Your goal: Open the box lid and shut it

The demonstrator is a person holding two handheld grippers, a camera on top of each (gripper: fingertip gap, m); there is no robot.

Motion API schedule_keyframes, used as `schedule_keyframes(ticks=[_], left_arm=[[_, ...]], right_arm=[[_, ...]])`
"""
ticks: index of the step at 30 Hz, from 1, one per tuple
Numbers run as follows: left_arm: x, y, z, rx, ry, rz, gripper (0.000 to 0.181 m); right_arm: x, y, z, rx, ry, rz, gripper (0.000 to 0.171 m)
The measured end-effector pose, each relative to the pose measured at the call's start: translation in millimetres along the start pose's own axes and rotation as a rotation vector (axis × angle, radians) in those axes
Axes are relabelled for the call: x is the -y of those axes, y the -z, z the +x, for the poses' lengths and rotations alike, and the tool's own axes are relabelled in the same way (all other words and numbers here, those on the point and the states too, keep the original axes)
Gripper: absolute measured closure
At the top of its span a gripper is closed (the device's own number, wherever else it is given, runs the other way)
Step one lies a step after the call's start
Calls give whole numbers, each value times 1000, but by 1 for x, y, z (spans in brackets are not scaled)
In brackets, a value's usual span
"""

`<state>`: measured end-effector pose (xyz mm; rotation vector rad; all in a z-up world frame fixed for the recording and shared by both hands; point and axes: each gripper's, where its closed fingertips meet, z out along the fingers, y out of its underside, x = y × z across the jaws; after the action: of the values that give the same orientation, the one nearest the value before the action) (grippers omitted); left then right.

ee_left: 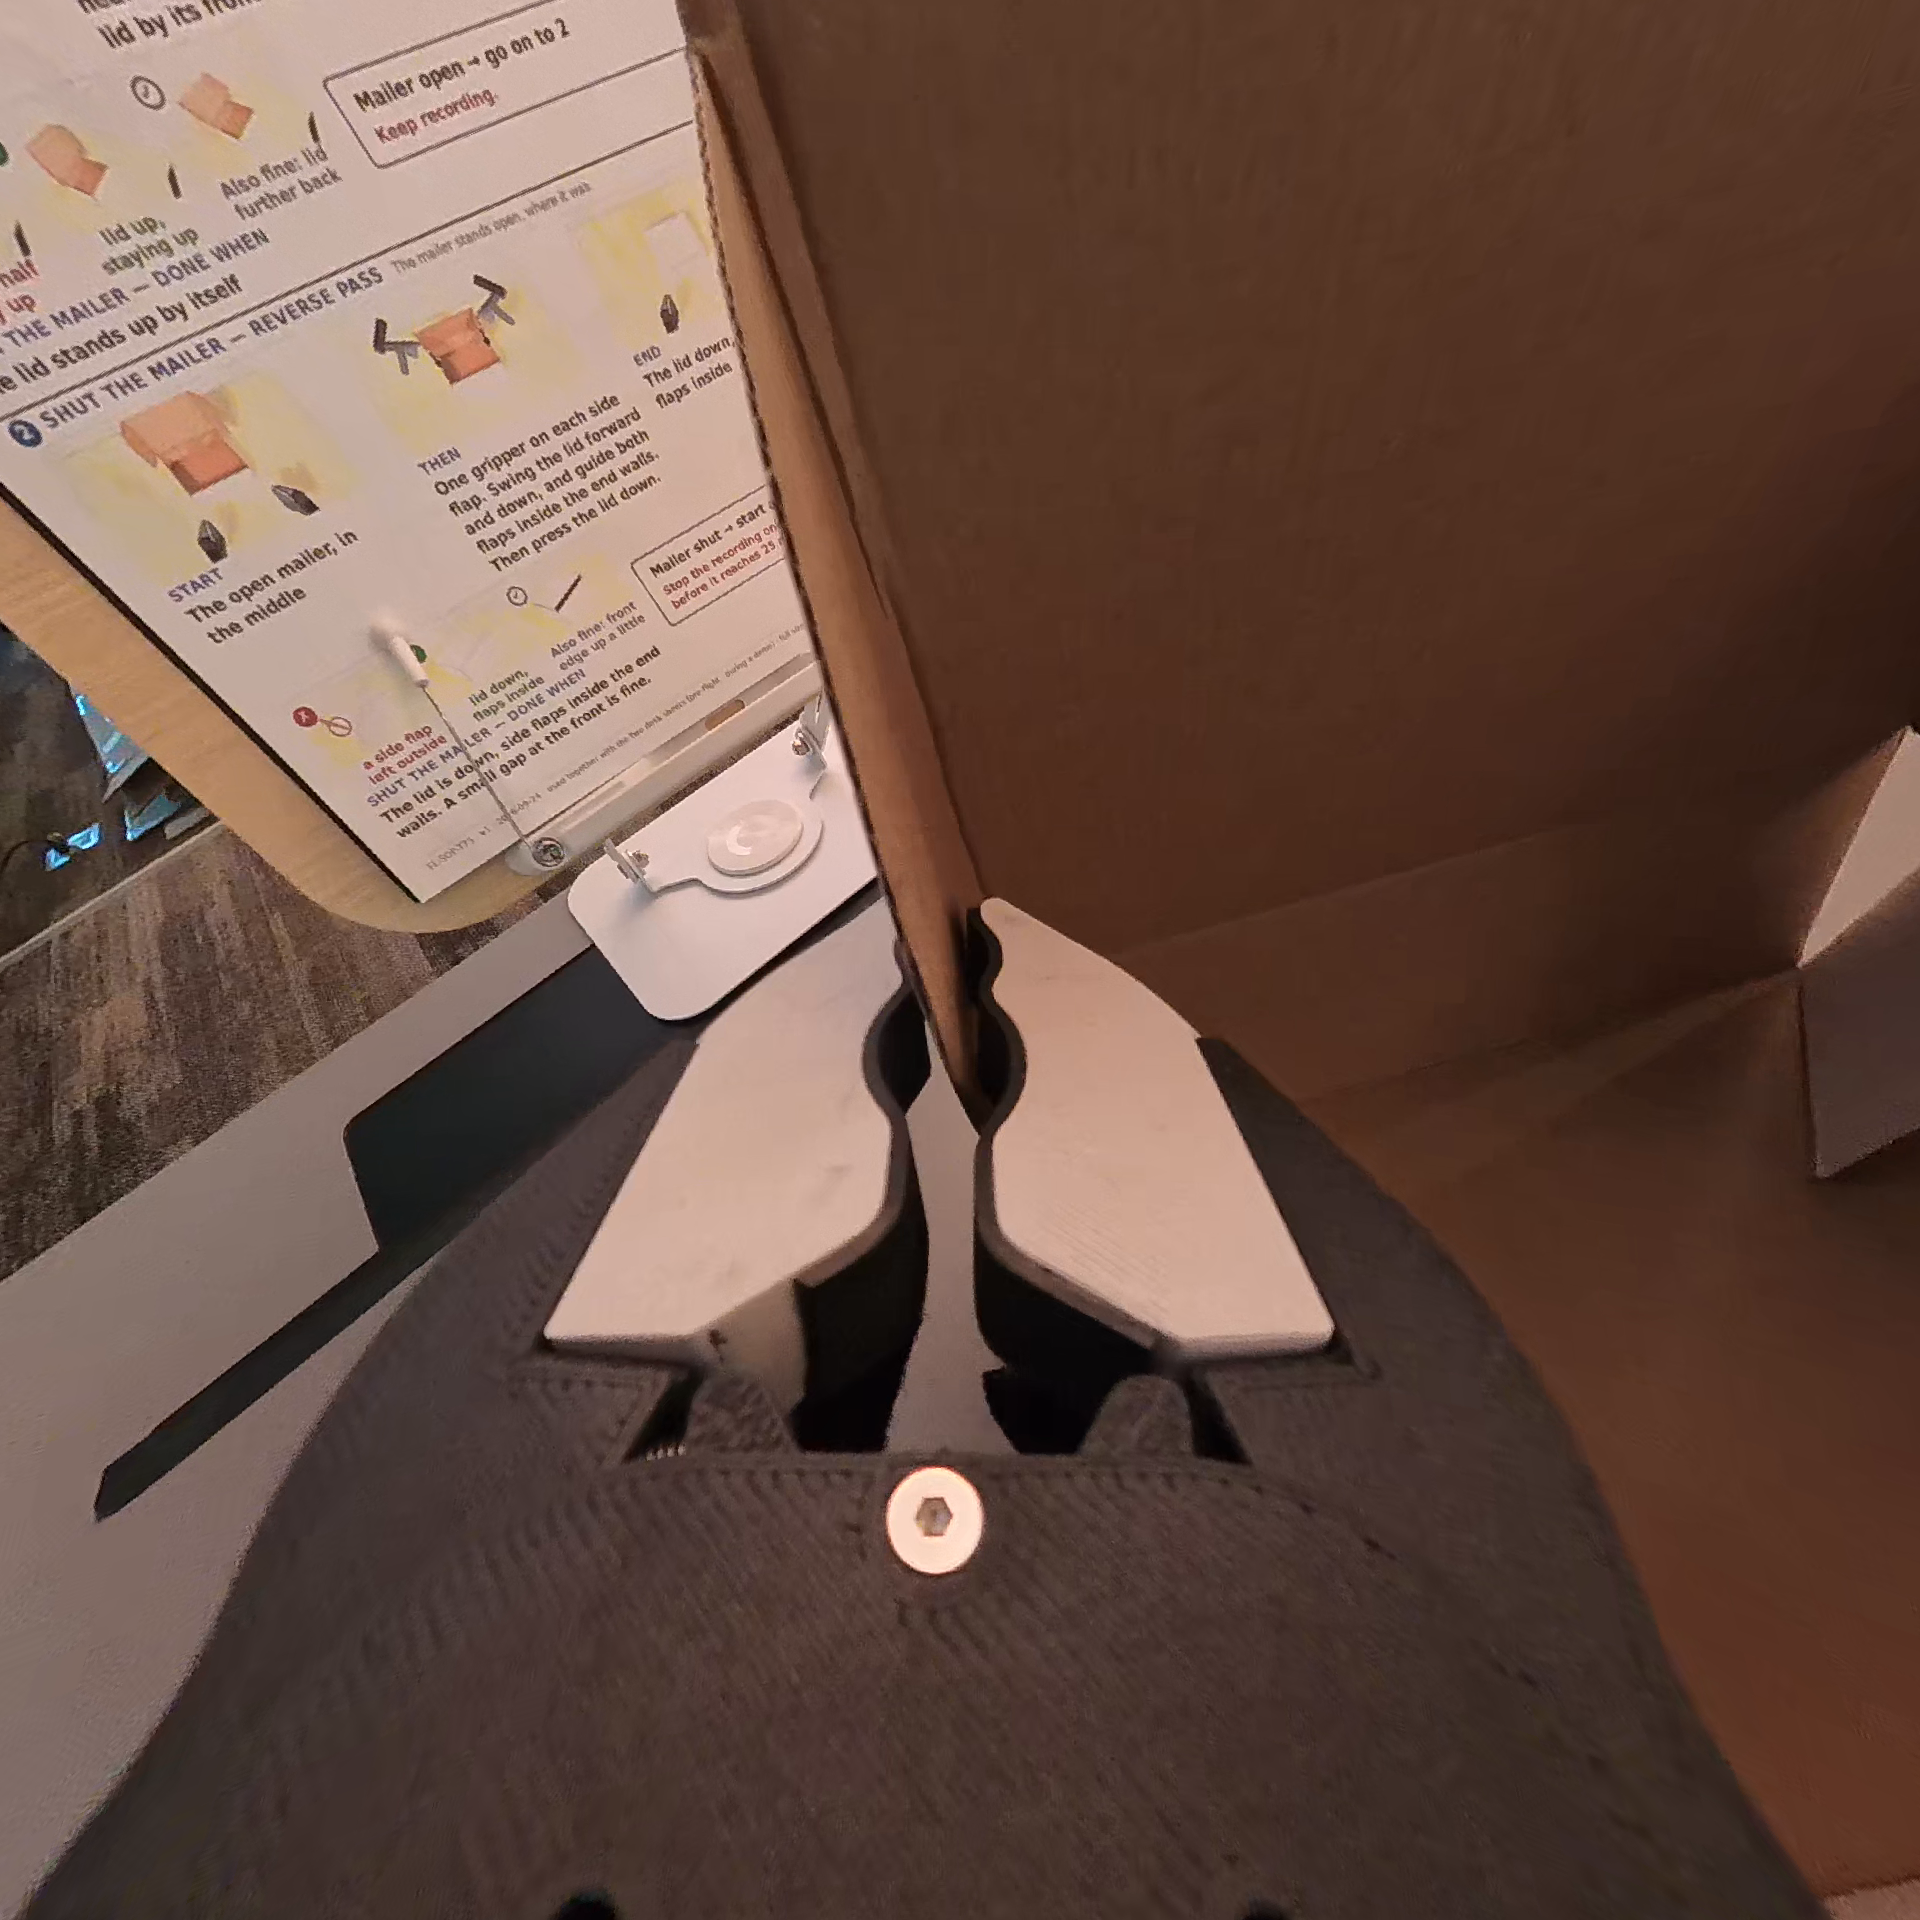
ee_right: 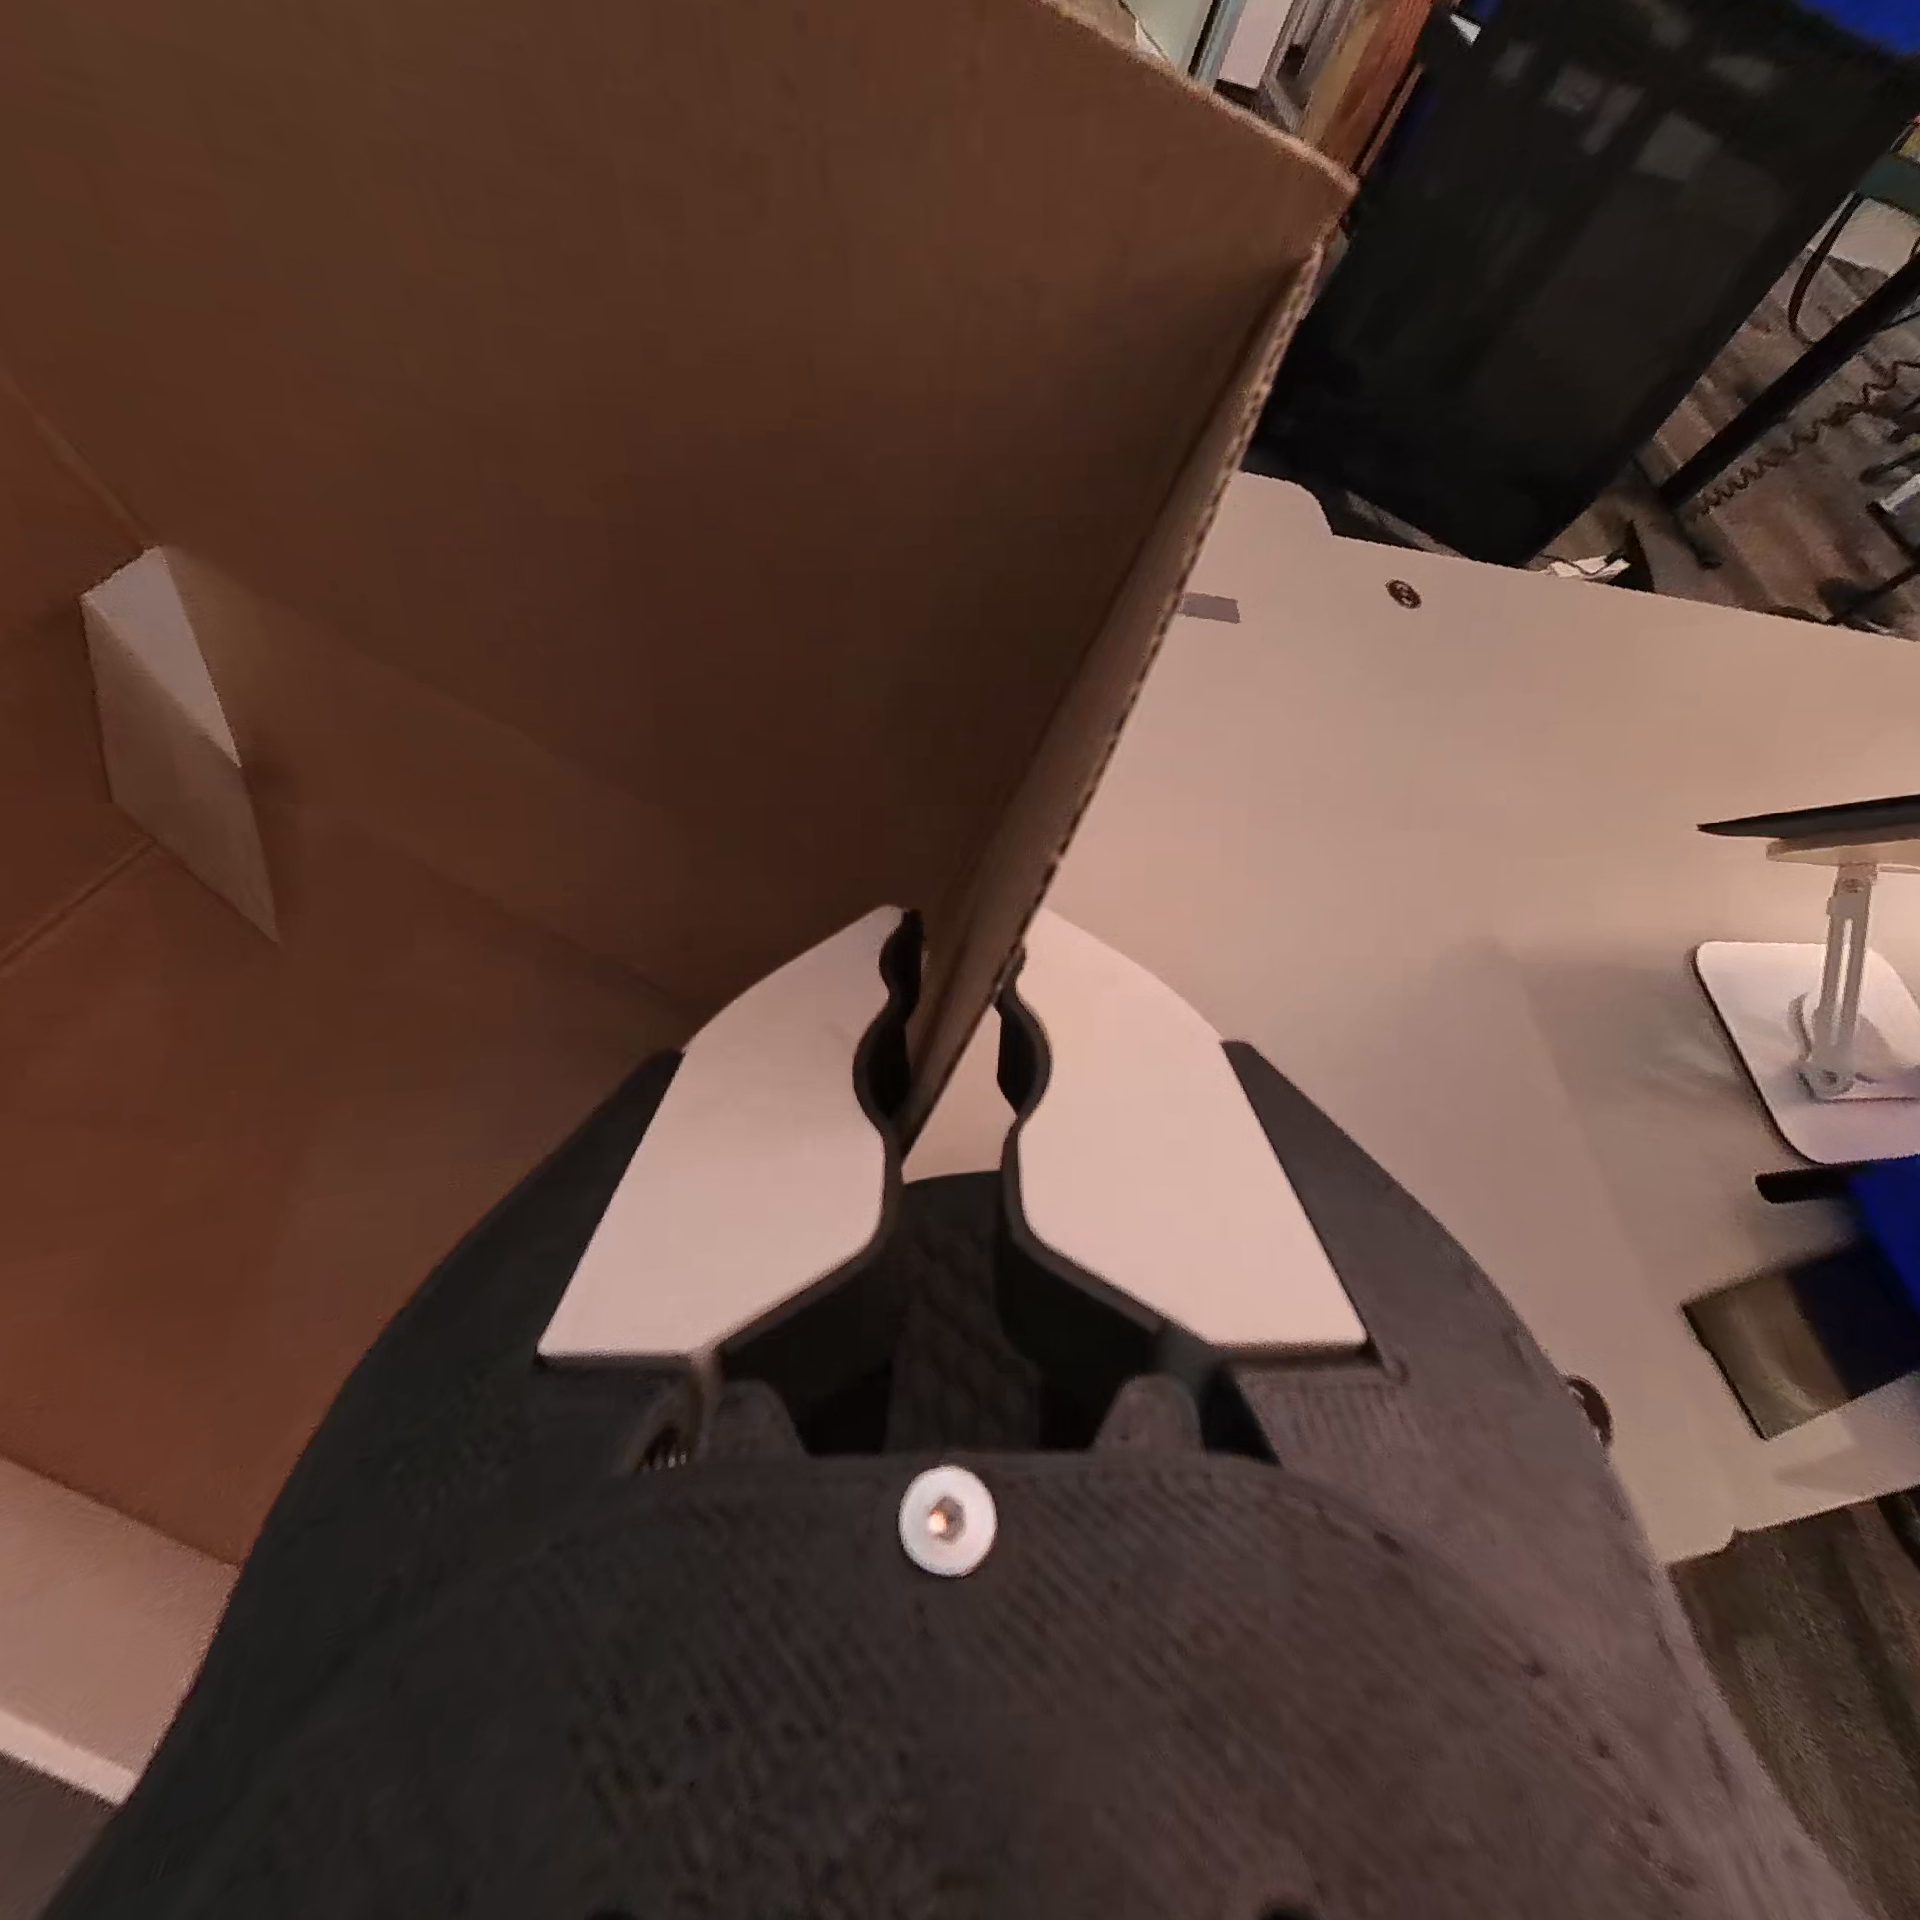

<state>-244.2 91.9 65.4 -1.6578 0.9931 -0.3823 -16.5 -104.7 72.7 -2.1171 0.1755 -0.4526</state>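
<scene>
Left wrist view suggests the lid (ee_left: 1351, 468) stands open, each hand-held gripper (ee_left: 961, 997) (ee_right: 961, 997) pinching 1 side flap (ee_left: 831, 623) (ee_right: 1143, 644); shutting apparently remains.

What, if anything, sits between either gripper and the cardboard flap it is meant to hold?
Nothing visible. The left gripper is already shut on the left side flap, and the right gripper is shut on the right side flap, each cardboard edge directly between the fingers.
</scene>
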Motion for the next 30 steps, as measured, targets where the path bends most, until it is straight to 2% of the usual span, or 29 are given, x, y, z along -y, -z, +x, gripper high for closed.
schedule_keyframes(ticks=[6,12,14,17,18,19,21,30], left_arm=[[-1,0,4,16,-43,-15,177],[-2,2,9,-42,-23,-25,171],[1,4,4,-31,-2,-14,159],[1,6,3,-62,37,-10,154],[1,6,5,-85,47,-10,155],[1,5,5,-102,51,-5,171],[0,4,-1,-73,43,0,178],[2,3,-2,-54,34,25,179]], right_arm=[[-9,6,-5,33,-79,-22,159],[-9,8,-6,18,-148,45,159],[-9,7,-6,-2,-142,62,159],[-8,5,-4,-31,-83,50,159],[-9,5,-4,-35,-69,35,159],[-9,4,-5,-38,-61,26,159],[-9,4,-4,-44,-50,10,159],[-9,1,-3,34,-123,32,158]])
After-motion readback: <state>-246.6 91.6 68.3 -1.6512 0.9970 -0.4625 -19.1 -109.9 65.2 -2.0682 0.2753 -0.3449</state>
